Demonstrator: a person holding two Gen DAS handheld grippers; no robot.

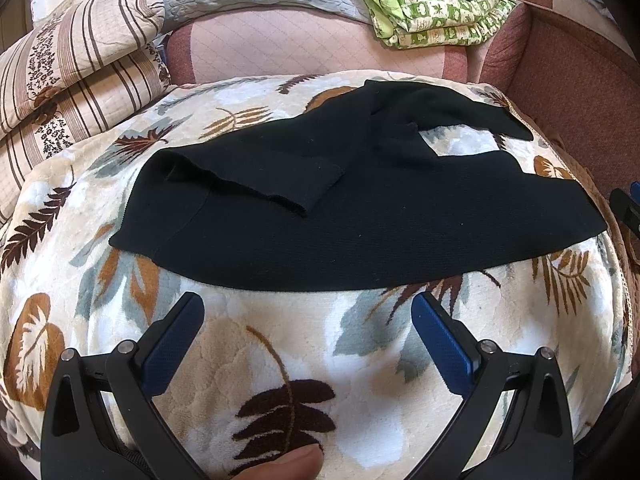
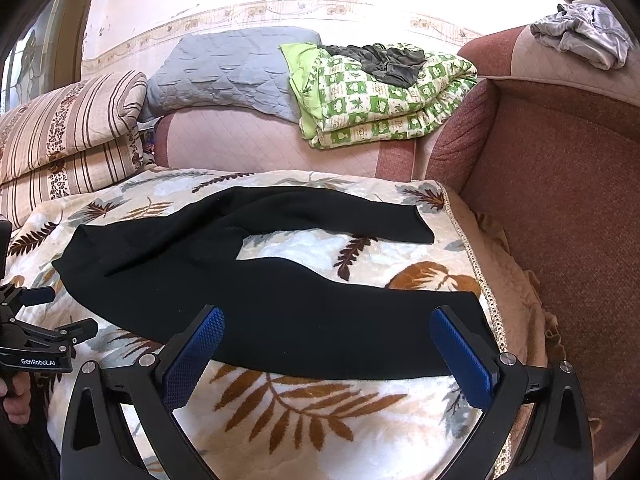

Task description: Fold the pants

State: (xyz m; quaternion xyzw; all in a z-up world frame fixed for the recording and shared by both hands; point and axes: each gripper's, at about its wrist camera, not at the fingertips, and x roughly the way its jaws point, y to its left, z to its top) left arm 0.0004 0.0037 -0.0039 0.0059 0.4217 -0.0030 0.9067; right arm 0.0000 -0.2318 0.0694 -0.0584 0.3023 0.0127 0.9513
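The only readable writing is "GenRobot.AI", in white on the black body of the left gripper [image 2: 36, 344] where it shows at the left edge of the right wrist view.

The pants [image 1: 360, 216] are black and lie flat on a leaf-patterned blanket [image 1: 248, 344], with their long axis running left to right across it. The waist end is at the left, where a flap of the fabric is folded over onto the pants. The two legs point right and split apart, a wedge of blanket showing between them. The far leg angles away toward the sofa [image 2: 560, 184]; the near leg runs to the blanket's trimmed right edge.

The left gripper [image 1: 308, 312] has its jaws spread wide and holds nothing. It hovers over bare blanket just on the near side of the pants' near edge, its fingertips close to the fabric but not touching it. A thumb [image 1: 280, 464] shows at the bottom of that view.

The right gripper [image 2: 326, 326] is also wide open and empty. Its fingers frame the near leg [image 2: 320, 320], with the leg's hem end just beyond the right finger [image 2: 464, 360]; whether the tips touch the cloth cannot be told.

Beyond the pants, a green patterned quilt [image 2: 380, 96] sits folded on the sofa.
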